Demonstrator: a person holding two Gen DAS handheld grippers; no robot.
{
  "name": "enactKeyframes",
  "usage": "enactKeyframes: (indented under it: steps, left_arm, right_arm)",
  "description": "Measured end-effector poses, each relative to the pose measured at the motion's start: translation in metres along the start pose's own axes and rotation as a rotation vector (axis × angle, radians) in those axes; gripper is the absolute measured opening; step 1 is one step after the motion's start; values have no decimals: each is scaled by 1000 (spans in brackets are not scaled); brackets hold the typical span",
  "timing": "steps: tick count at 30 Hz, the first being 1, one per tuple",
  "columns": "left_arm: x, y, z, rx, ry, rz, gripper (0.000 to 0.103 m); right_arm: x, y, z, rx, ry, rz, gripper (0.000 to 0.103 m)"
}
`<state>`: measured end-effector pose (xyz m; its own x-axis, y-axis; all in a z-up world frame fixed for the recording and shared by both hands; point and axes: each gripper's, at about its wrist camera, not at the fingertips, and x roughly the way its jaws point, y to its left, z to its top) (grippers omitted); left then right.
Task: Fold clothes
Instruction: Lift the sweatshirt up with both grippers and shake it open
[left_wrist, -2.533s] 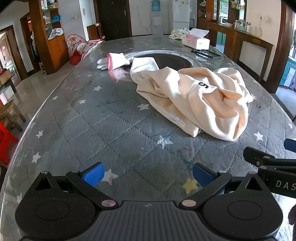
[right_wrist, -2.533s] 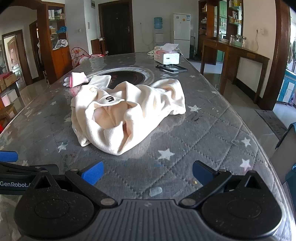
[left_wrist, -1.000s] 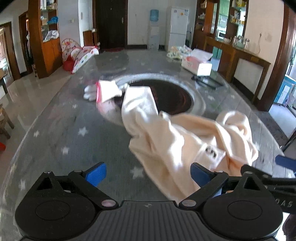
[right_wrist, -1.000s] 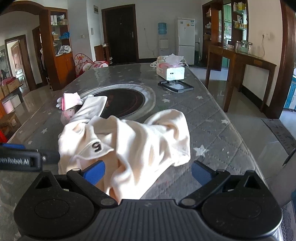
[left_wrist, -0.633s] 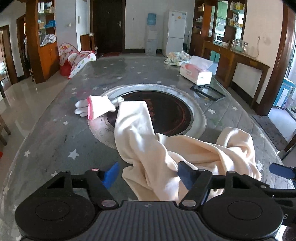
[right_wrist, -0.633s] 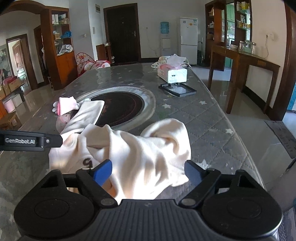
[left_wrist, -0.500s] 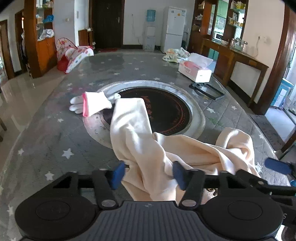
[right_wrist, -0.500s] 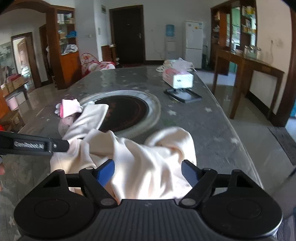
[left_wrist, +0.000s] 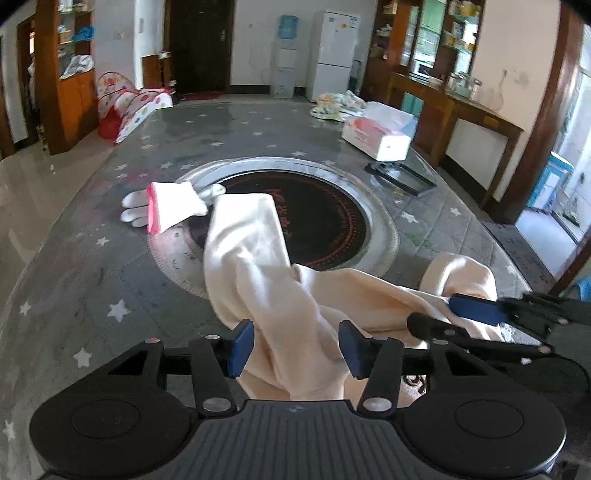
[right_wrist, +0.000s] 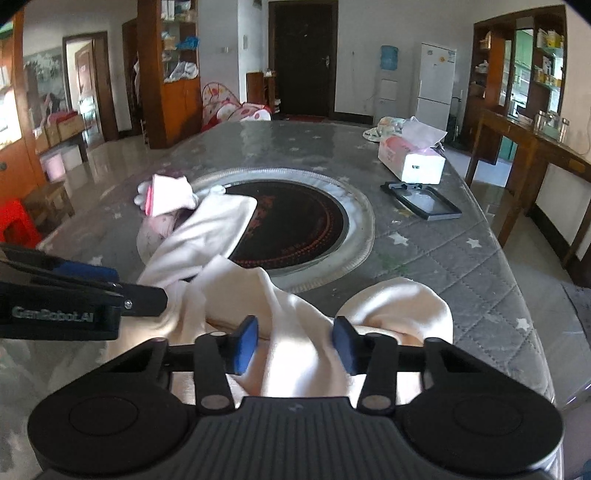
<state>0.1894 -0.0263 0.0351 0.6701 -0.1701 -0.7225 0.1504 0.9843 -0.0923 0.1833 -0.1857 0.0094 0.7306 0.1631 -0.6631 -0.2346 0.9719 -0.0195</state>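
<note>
Item: cream garment (left_wrist: 255, 258), crumpled, lying on the grey star-quilted worktop (left_wrist: 92, 266). One long sleeve or leg is stretched over the rim of the round black hotplate (left_wrist: 325, 218) set into the worktop; the bulk is heaped on the near side of the hotplate, at the worktop's edge.

Left gripper (left_wrist: 295, 345): jaws partly closed around a raised fold of the garment. Cloth is seen passing between the blue pads (left_wrist: 242, 343), with a little gap showing at each pad (a firm pinch cannot be confirmed).

Right gripper (right_wrist: 293, 345): jaws likewise narrowed around a second fold nearer the hotplate's right side; cloth fills most of the gap, and whether it is clamped cannot be told.

Also listed, relative to the hotplate:
- white glove with pink cuff (left_wrist: 166, 208), at the left rim, just beside the end of the stretched sleeve.
- tissue box (right_wrist: 412, 160), beyond the right rim, well apart.
- black-framed flat tray (right_wrist: 421, 201), to the right, between the tissue box and the near edge.
- small bundle of patterned cloth (left_wrist: 338, 105), on the far side, behind the tissue box.
</note>
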Motion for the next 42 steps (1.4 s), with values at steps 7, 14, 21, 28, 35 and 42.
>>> enactKeyframes:
  steps: [7, 14, 21, 28, 35, 42]
  left_arm:
    - [-2, 5, -6, 14, -10, -21, 7]
    - [-36, 20, -13, -16, -71, -36, 3]
    - [-82, 39, -7, -62, -165, 0, 1]
    - [-102, 43, 2, -25, -182, -43, 2]
    - [-75, 23, -8, -28, -90, -77, 16]
    - [-40, 5, -4, -25, -27, -49, 51]
  right_arm:
    - [-11, -14, -3, 14, -23, -40, 3]
    - [-50, -15, -5, -11, -120, -101, 3]
    - [-92, -18, 12, -35, -216, -157, 2]
    - [-128, -22, 37, -21, -308, -191, 2]
    - [-167, -23, 25, -47, -366, -206, 2]
    - [-189, -34, -11, -37, -342, -202, 2]
